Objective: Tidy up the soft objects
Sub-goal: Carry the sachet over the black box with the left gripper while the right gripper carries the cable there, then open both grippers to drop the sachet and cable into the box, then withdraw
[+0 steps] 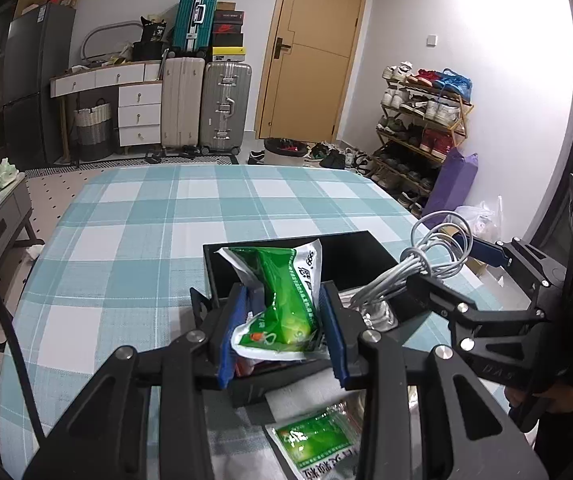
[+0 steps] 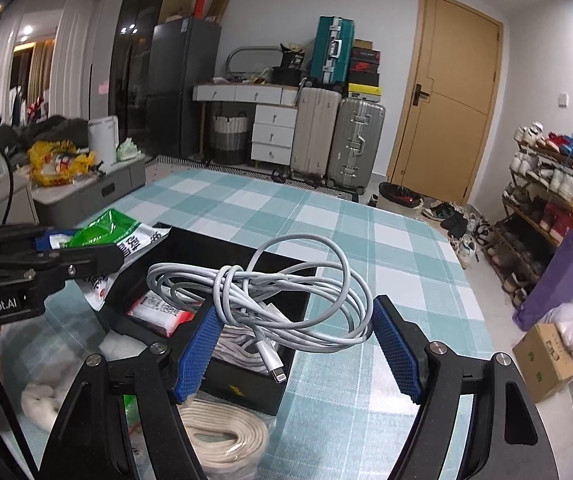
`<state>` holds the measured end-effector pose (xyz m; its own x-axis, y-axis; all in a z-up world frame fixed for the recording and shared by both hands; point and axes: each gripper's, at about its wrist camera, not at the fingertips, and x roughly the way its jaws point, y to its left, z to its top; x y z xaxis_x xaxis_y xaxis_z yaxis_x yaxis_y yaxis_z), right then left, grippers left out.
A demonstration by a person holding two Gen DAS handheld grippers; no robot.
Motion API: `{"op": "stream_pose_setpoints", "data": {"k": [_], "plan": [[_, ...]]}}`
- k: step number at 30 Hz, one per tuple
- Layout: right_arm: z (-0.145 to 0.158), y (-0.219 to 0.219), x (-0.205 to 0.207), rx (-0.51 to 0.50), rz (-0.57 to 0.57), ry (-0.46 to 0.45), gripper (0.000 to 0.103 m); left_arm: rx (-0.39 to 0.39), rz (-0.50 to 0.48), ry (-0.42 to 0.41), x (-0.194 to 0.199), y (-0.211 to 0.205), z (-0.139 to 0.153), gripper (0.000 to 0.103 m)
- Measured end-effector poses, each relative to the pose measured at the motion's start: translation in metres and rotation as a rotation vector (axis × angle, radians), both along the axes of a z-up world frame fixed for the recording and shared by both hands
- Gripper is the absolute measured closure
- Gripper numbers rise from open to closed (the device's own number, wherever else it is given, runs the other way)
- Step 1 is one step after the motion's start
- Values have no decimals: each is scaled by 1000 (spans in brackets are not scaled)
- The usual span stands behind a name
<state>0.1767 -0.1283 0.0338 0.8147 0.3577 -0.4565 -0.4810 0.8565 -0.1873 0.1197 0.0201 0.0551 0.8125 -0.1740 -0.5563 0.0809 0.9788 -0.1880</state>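
While your left gripper (image 1: 282, 316) pinches the green sachet (image 1: 282, 300) above the black box (image 2: 254, 380), and your right gripper (image 2: 294, 344) clamps the coiled white cable (image 2: 286, 300) over it, lower both inside the walls before releasing, so no loop hangs over the rim. 1 more sachet (image 1: 318, 448) lies on the checked tablecloth (image 1: 134, 232). Suitcases (image 1: 206, 108), a door (image 1: 314, 52) and a shoe rack (image 1: 422, 128) stand behind.

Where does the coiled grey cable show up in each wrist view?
Left wrist: grey cable at right of centre, in the right gripper, over the black box.
Right wrist: cable at centre, between the blue pads.
Shared landmark: the yellow door.
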Motion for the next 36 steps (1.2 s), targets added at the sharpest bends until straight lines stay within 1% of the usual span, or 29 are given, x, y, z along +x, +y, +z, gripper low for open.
{"op": "stream_pose_setpoints", "data": {"k": [10, 15, 18, 20, 22, 23, 26, 28, 29, 31, 32, 33, 34, 36], "plan": [[-19, 30, 22, -91, 59, 9, 27, -20, 17, 14, 16, 9, -4, 68], [-24, 39, 32, -114, 97, 25, 27, -25, 10, 26, 24, 10, -8, 68], [-26, 38, 34, -122, 125, 50, 27, -31, 8, 36, 28, 11, -12, 68], [-27, 37, 37, -115, 140, 62, 26, -38, 7, 45, 31, 11, -14, 68], [-27, 35, 38, -102, 153, 78, 24, -40, 2, 47, 33, 9, -15, 68], [-27, 34, 38, -94, 161, 82, 21, -40, -1, 48, 33, 8, -15, 68], [-25, 31, 36, -91, 158, 77, 14, -44, -10, 50, 34, 7, -17, 68], [-23, 28, 33, -79, 153, 71, 13, -45, -14, 52, 35, 6, -17, 68], [-22, 25, 32, -72, 147, 74, 10, -41, -17, 56, 35, 5, -17, 67], [-19, 19, 28, -52, 136, 80, 7, -37, -30, 67, 36, 2, -17, 59], [-18, 17, 26, -44, 130, 81, 7, -34, -31, 69, 35, 2, -17, 45], [-17, 14, 24, -37, 126, 80, 7, -26, -28, 71, 34, 1, -17, 36], [-16, 11, 22, -27, 121, 79, 7, -19, -25, 68, 32, -1, -15, 34], [-13, 4, 17, -6, 110, 79, 5, -27, -35, 54, 27, -2, -12, 15]]}}
